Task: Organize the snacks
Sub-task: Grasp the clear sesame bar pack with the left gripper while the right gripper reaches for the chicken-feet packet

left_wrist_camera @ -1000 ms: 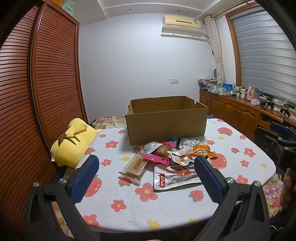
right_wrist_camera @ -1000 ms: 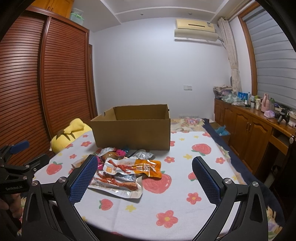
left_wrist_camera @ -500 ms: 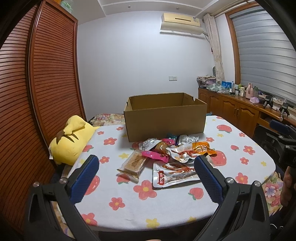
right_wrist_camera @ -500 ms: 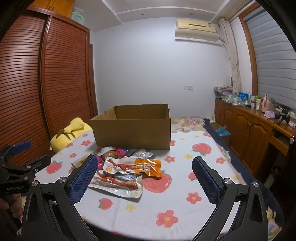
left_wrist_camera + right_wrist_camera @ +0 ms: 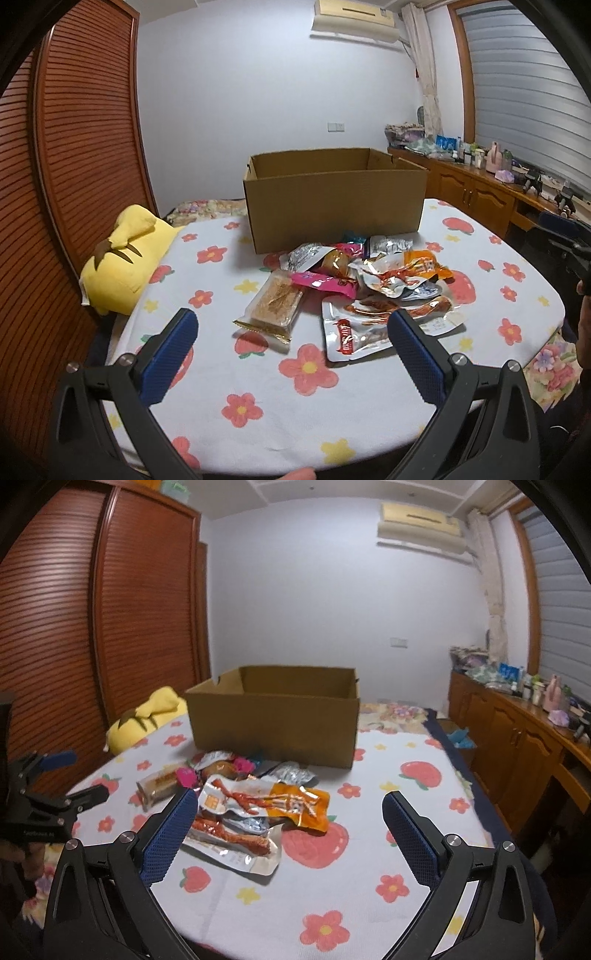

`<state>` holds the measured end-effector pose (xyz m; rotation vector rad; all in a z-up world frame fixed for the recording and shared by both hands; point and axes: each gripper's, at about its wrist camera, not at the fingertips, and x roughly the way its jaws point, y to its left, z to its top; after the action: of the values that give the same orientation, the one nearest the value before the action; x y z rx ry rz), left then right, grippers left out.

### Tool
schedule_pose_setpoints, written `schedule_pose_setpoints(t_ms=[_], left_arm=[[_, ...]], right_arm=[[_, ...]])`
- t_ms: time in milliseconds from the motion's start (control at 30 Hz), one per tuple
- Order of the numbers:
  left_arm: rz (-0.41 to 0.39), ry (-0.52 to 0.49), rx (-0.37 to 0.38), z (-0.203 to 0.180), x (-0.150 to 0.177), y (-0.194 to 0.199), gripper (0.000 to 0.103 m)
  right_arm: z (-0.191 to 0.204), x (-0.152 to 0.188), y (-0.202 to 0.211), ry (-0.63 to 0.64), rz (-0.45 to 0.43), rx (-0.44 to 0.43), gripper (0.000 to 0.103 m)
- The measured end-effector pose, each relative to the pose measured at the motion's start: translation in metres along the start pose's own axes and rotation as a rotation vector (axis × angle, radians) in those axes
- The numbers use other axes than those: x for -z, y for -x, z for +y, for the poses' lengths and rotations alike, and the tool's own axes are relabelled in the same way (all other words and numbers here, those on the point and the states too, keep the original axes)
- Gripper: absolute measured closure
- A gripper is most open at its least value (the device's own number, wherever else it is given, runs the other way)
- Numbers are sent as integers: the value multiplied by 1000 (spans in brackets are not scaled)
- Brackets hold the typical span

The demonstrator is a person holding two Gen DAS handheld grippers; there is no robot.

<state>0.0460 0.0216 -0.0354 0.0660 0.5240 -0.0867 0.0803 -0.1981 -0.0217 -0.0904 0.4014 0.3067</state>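
You are at the approach step: the open cardboard box [image 5: 334, 199] stands on the flowered tablecloth [image 5: 258, 406], and the snack packets [image 5: 354, 288] lie heaped just in front of the box, none visibly inside it. Your left gripper [image 5: 291, 345] and right gripper [image 5: 288, 821] are both spread wide and empty. Next, I judge, lower one claw onto a packet near the box, such as the clear-wrapped cake bar [image 5: 275, 306] or orange pouch [image 5: 295, 805], then close.
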Motion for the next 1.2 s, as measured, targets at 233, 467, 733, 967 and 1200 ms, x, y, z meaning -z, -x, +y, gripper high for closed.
schedule_pose_setpoints(t_ms=[233,467,733,967,1200], left_arm=[[51,-16,26,14,-4,-28,2],[142,-51,82,24,-12,-64,11],[224,-70,133,30,-16,-107,18],[290,-81,143,28,-13,-137,30],[314,-78,141,29,-11,-154,32]], right_arm=[[4,1,-26,35,79,-67,3],[14,4,-52,89,154,-153,6],[26,14,-87,124,250,-222,8],[38,18,-112,153,331,-330,25],[53,18,-125,188,382,-425,32]])
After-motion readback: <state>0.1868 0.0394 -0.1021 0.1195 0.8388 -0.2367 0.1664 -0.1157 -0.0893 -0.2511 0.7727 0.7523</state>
